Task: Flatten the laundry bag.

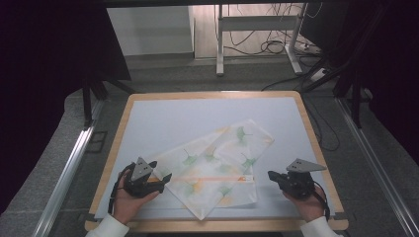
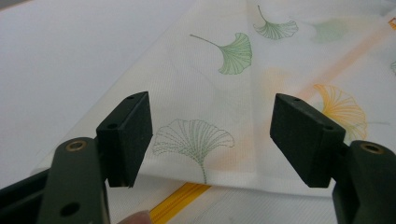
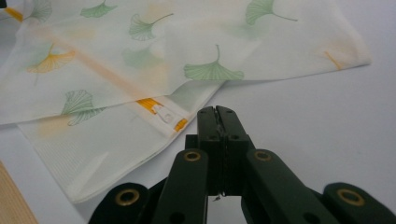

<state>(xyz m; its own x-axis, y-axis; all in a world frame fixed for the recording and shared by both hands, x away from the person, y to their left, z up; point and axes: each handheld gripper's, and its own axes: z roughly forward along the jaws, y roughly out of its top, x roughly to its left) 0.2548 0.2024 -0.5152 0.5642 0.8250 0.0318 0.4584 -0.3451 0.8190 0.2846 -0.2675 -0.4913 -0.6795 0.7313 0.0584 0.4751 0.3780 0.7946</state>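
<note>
a white mesh bag [image 1: 213, 165] printed with ginkgo leaves lies folded on the pale mat [image 1: 163, 118]. the left gripper [image 1: 165, 177] sits at the bag's left edge, jaws wide apart over the fold. the right gripper [image 1: 272, 175] rests just right of the bag's orange zipper [image 3: 159, 111], jaws pressed together, empty.

My white mesh bag [image 1: 212, 165] printed with green and orange ginkgo leaves lies flat on the pale mat [image 1: 163, 123], folded over itself, its orange zipper [image 3: 159, 112] exposed along the fold toward the mat's near edge.
</note>
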